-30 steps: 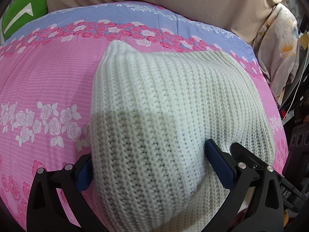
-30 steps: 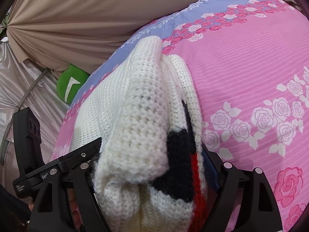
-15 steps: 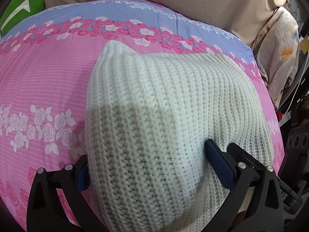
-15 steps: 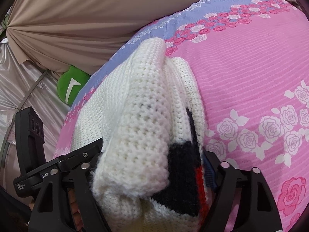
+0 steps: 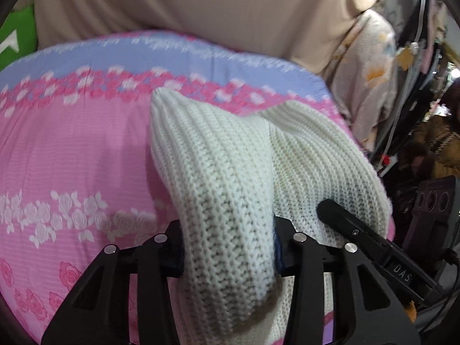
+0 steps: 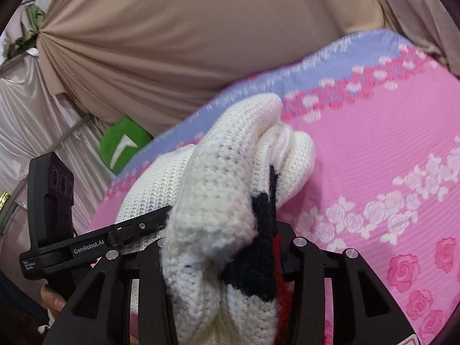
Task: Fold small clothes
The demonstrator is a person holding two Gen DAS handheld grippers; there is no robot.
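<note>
A cream knitted sweater (image 5: 218, 172) with a black and red patch (image 6: 258, 258) is bunched and lifted off the pink floral bedspread (image 5: 72, 149). My left gripper (image 5: 228, 256) is shut on a thick fold of the sweater. My right gripper (image 6: 221, 253) is shut on another bunched fold (image 6: 218, 189), with the black and red part pinched at its right finger. The other gripper's body shows in each view: the right one in the left wrist view (image 5: 373, 244), the left one in the right wrist view (image 6: 95, 244). The sweater's lower part is hidden behind the jaws.
A beige curtain (image 6: 172, 43) hangs behind the bed. A green cushion (image 6: 123, 146) lies at the bed's far left corner. Floral fabric (image 5: 365, 66) and cluttered dark gear (image 5: 431, 187) stand off the bed's right side.
Both grippers have closed tighter on the sweater and lifted it. The fabric has gathered into narrower folds, and the views have tilted up toward the curtain.
</note>
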